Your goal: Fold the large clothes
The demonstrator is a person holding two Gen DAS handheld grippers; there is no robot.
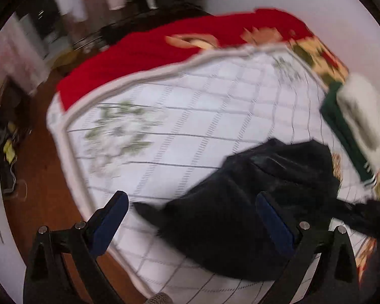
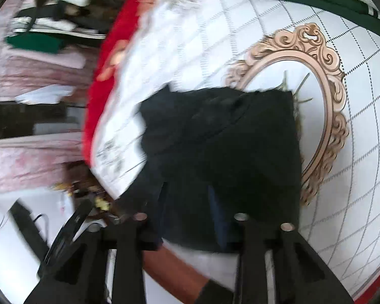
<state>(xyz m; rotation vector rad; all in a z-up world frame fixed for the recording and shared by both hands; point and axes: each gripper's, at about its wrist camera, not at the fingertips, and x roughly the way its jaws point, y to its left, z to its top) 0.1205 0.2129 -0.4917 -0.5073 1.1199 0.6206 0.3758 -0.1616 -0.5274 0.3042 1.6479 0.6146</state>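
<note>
Folding looks well along: the black garment (image 2: 223, 152) lies as a compact, roughly square bundle on the white quilted bed cover (image 1: 179, 116), partly over an ornate oval frame motif (image 2: 324, 93) printed on it. The left tongs (image 1: 192, 223) stand wide and empty above the bed's near edge, the garment below them and not between the pads. The right tongs (image 2: 187, 217) are narrow, low over the garment's near edge; dark cloth against dark fingers hides whether fabric is pinched, so I cannot tell if they grip it.

Judging by the shape, the next move calls for either one last fold or lifting the bundle toward the folded green and white clothes (image 1: 352, 126) at the bed's far side.

Motion blur smears both views. The garment's kind, its sleeves and its layers cannot be made out, and one dark end runs out of the left view.
</note>
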